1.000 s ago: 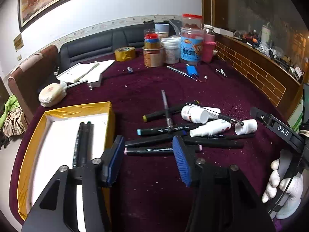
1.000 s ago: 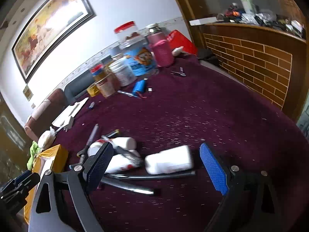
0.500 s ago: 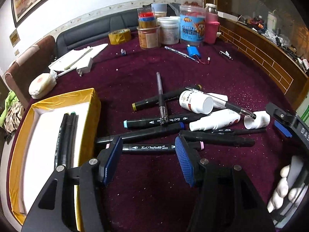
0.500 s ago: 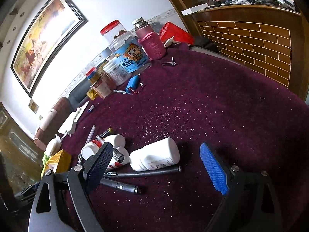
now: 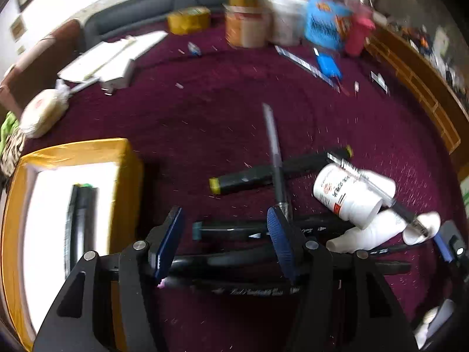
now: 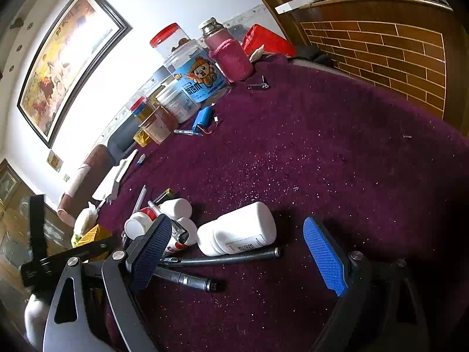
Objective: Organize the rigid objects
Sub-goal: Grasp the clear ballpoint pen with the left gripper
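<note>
Left gripper (image 5: pixel 224 242), lower centre of the left wrist view, has just been opening its jaws; they straddle the black marker pens (image 5: pixel 234 259) lying side by side on the maroon-clothed table (image 6: pixel 337 152), pads not pressing yet, likely lining up a pick. The yellow-rimmed white tray (image 5: pixel 123 152) at lower left already holds two dark markers, so it's probably the destination. Right gripper (image 6: pixel 237 253) hangs released, jaws wide, over the white plastic bottle (image 6: pixel 240 228) at frame centre.
</note>
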The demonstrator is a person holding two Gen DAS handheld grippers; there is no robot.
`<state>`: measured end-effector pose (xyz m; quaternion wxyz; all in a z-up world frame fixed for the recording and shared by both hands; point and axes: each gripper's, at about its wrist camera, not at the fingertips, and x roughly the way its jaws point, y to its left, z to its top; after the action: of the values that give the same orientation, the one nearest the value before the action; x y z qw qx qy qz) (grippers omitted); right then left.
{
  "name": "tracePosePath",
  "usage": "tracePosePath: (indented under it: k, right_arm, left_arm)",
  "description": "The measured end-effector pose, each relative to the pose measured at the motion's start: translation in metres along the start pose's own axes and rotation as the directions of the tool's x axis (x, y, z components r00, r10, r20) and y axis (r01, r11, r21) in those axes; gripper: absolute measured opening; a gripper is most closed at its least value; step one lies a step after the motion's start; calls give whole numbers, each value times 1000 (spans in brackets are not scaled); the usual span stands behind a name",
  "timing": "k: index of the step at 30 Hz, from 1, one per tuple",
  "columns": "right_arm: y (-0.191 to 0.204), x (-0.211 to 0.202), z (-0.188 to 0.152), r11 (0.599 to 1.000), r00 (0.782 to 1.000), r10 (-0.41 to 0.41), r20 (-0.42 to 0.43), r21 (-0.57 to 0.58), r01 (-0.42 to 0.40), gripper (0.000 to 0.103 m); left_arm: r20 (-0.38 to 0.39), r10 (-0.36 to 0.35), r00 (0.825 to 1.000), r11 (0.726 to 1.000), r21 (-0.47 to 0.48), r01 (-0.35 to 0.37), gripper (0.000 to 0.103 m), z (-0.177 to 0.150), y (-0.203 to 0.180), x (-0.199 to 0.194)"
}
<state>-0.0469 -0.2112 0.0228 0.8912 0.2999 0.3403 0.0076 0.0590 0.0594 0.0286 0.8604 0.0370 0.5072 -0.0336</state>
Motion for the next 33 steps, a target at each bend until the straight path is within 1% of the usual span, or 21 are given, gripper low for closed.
tracePosePath:
  k: [1,3,6,7,11,14,16,17,18,19,20,22,24,25,26,27,28,29,30,31,33]
  right_arm:
    - [-1,1,0,1000,1000,1,-4,4,-1,88]
    - [-2,2,0,1000,1000,2,-11,10,-2,88]
    - [-3,2,0,1000,1000,2,-16,13,-1,88]
    - [-3,3,0,1000,1000,1,-17,12,-1,88]
    - [-2,4,0,1000,1000,-3,-22,9,3,88]
    - [-1,5,0,1000,1000,-7,-26,8,8,88]
    - [-1,6,0,1000,1000,-10,-30,8,10,88]
    - [-1,6,0,1000,999,-12,-31,7,13,88]
    - [-1,6,0,1000,999,-17,-33,6,17,88]
    - [-1,7,0,1000,999,-22,-35,5,23,88]
    - [-1,7,0,1000,999,-29,-36,4,29,88]
    - [0,7,0,999,999,-37,-31,2,37,88]
    - [0,6,0,999,999,-40,-28,2,40,88]
    - [0,6,0,999,999,-41,-28,1,41,88]
    - [0,7,0,999,999,-42,-29,1,42,88]
    - [-1,7,0,999,999,-45,-30,1,45,88]
    - [-1,7,0,999,998,-48,-31,0,48,88]
    - [0,7,0,999,998,-50,-31,-1,50,88]
    - [0,7,0,999,998,-52,-31,-3,52,88]
    - [0,8,0,999,998,-54,-32,-4,53,88]
    - [0,9,0,998,998,-57,-34,-6,57,88]
  left_arm:
    - [4,-7,1000,1000,8,7,67,0,-3,1]
    - [-15,-19,1000,998,52,20,66,-6,-13,6]
    - [-59,-88,994,991,95,93,66,-20,-22,9]
    - [-55,-87,995,989,112,92,66,-25,-24,6]
    - [-68,-151,986,980,119,159,65,-43,-23,-6]
    - [-77,-179,981,974,128,187,65,-52,-23,-14]
    - [-84,-205,975,972,96,213,65,-54,-22,-17]
    - [-81,-259,963,964,40,263,65,-52,-17,-19]
    - [-66,-315,947,949,-33,314,65,-48,-9,-19]
    - [-54,-326,944,944,-67,323,67,-45,-6,-18]
    - [-38,-313,949,946,-100,308,67,-38,-3,-15]
    - [-12,-238,971,964,-129,235,67,-24,-5,-8]
    - [-25,-195,980,973,-129,190,67,-16,-12,5]
    - [-16,-167,986,980,-116,164,69,-12,-16,9]
    - [4,-120,993,990,-77,120,69,-10,-25,11]
    - [10,-96,995,994,-43,96,69,-12,-32,13]
    - [17,-83,996,997,-6,83,65,-14,-38,13]
    - [30,-82,996,996,19,82,56,-16,-39,12]
    - [38,-85,996,996,35,84,35,-16,-38,10]
    - [33,-112,993,993,45,111,20,-19,-36,7]
    - [10,-166,986,986,34,165,8,-24,-21,2]
